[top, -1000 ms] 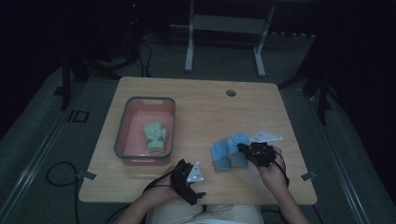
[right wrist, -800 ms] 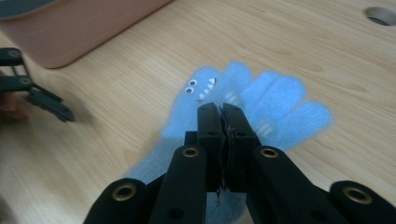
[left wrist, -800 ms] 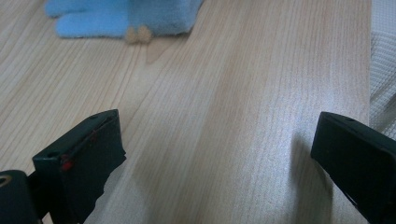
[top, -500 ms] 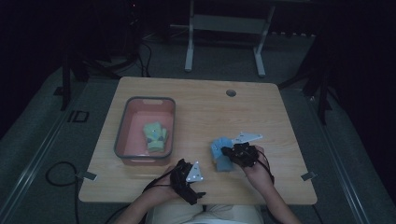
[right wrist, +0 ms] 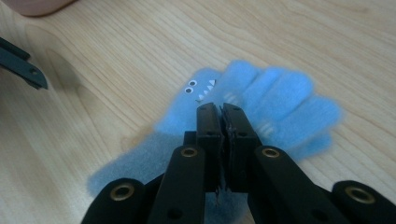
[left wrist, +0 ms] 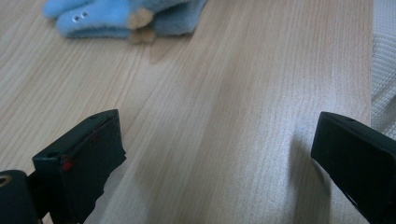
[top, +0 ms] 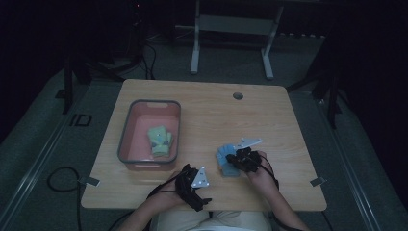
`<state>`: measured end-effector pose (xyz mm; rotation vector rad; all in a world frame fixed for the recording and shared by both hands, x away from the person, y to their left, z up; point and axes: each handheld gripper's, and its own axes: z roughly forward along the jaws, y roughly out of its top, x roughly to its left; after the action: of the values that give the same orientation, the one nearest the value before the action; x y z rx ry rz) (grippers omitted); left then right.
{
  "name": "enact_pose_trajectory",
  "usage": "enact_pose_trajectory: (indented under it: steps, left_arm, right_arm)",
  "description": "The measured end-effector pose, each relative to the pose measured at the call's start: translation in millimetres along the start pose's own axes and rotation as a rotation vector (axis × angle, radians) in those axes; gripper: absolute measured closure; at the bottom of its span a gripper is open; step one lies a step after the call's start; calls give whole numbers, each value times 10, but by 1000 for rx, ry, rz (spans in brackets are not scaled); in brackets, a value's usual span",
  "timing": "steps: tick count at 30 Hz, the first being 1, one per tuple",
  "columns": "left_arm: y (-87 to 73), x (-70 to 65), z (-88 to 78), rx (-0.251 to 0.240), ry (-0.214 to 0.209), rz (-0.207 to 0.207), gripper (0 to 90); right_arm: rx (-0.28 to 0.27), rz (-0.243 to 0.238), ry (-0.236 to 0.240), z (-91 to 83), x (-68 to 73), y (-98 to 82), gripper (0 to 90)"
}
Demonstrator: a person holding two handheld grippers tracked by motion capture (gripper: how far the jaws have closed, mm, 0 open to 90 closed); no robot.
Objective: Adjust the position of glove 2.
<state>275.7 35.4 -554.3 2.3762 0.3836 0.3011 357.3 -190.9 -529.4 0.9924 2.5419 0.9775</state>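
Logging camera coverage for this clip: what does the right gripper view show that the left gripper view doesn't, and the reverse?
Right gripper view: its own jaws pressed together over the blue glove, whose eyes and teeth face the camera, plus a pink tub corner.
Left gripper view: its own jaws wide apart over bare wood, and a tan patch on the glove.
Both: the glove and the wooden table.

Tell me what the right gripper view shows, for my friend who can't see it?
A fuzzy blue glove with tiny eyes and white teeth on it lies flat on a wooden table. The right gripper has its two black jaws pressed together over the middle of the glove, seemingly pinching the fabric.
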Motion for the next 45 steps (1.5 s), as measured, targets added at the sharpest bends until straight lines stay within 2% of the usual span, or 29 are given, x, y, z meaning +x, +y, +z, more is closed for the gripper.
enact_pose_trajectory:
  steps: [5, 9, 12, 14, 15, 18, 20, 21, 22, 24, 26, 27, 28, 29, 31, 32, 33, 34, 37, 38, 39, 40, 41, 42, 43, 44, 45]
  left_arm:
    - [1, 13, -6, -15, -9, -31, 22]
    - [21, 10, -16, -35, -8, -24, 22]
    - [62, 21, -44, -78, -5, -50, 22]
    - [90, 31, -57, -105, -12, -69, 22]
    - [112, 34, -62, -101, -19, -72, 22]
    - [164, 27, -58, -80, -12, -49, 46]
    - [202, 19, -55, -84, -28, -50, 46]
    - [202, 19, -55, -84, -28, -50, 47]
    - [226, 19, -51, -92, -28, -55, 47]
    - [284, 52, -33, -84, -46, -67, 49]
    - [330, 66, -24, -81, -98, -49, 59]
    - [356, 64, -19, -85, -99, -31, 59]
    - [356, 64, -19, -85, -99, -31, 59]
    - [414, 78, 4, -79, -101, -5, 60]
    - [466, 105, 45, -75, -91, 16, 72]
    - [497, 123, 75, -74, -84, 30, 76]
    - [497, 123, 75, -74, -84, 30, 85]
    - [542, 143, 117, -73, -72, 51, 113]
    - [619, 176, 206, -70, -50, 102, 144]
    - [637, 183, 224, -68, -43, 115, 145]
    - [637, 183, 224, -68, -43, 115, 154]
    - [679, 195, 271, -74, -30, 148, 181]
    - [699, 200, 291, -77, -25, 164, 194]
    - [699, 200, 291, -77, -25, 164, 207]
    - [734, 213, 336, -74, -31, 198, 207]
    - [745, 215, 359, -78, -39, 217, 233]
    - [754, 217, 375, -83, -53, 234, 255]
  right_arm:
    - [1, 11, 4, 42, 14, -44, 856]
    - [-10, 16, -3, 10, 16, -38, 816]
    - [-55, 20, -4, -98, -7, -30, 673]
    - [-84, 24, -7, -166, -31, -31, 544]
    - [-102, 26, -4, -197, -49, -33, 465]
    - [-113, 54, 36, -262, -107, -39, 281]
    - [-123, 59, 42, -295, -129, -53, 203]
    - [-123, 59, 42, -295, -129, -53, 203]
    - [-146, 40, 42, -323, -150, -76, 143]
    - [-156, 34, 13, -337, -173, -91, 145]
    - [-174, 19, -7, -346, -210, -107, 138]
    - [-183, 8, -12, -356, -229, -112, 134]
    - [-183, 8, -12, -356, -229, -112, 134]
    - [-212, 14, -1, -385, -263, -116, 127]
    - [-198, 31, -6, -406, -289, -109, 136]
    - [-176, 58, -4, -419, -301, -100, 137]
    - [-176, 58, -4, -419, -301, -100, 137]
    - [-181, 84, 29, -442, -320, -97, 101]
    - [-193, 87, 15, -458, -320, -88, 107]
    - [-199, 78, -11, -469, -323, -85, 160]
    - [-199, 78, -11, -469, -323, -85, 160]
    - [-176, 62, -37, -482, -345, -75, 372]
    - [-169, 62, -42, -487, -355, -72, 436]
    - [-169, 62, -42, -487, -355, -72, 436]
    - [-172, 63, -31, -487, -371, -68, 482]
    - [-173, 82, -24, -480, -400, -57, 604]
    - [-170, 94, -23, -468, -413, -47, 621]
